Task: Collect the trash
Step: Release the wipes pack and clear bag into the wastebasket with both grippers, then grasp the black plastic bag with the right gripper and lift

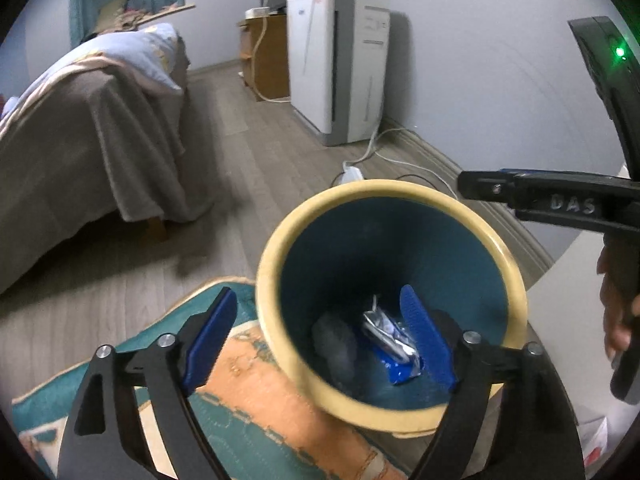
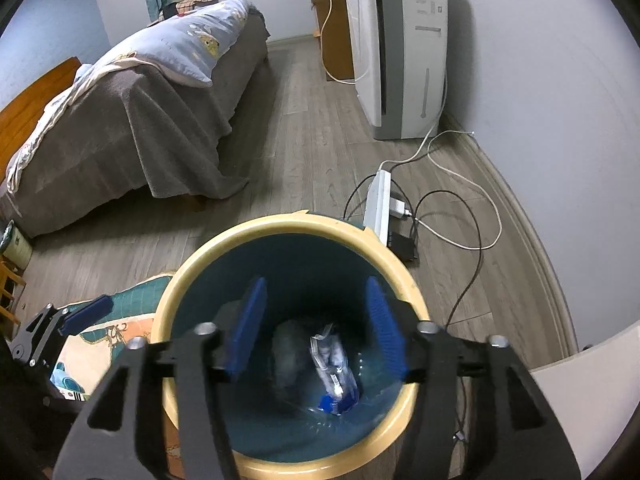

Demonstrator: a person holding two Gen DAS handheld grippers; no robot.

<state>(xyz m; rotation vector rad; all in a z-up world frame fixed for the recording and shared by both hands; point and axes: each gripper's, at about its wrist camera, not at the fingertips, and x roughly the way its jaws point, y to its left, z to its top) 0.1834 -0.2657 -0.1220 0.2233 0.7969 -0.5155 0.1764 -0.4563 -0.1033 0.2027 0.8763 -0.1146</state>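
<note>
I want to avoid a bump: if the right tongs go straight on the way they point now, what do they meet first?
Probably the blue-and-silver wrapper on the bin bottom. The open right tongs point into its mouth; depth is unclear.

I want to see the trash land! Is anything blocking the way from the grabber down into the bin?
Nothing visible does. The right gripper hangs open over the bin, whose mouth is uncovered. The wrapper already lies on the bottom, beside a dark lump.
</note>
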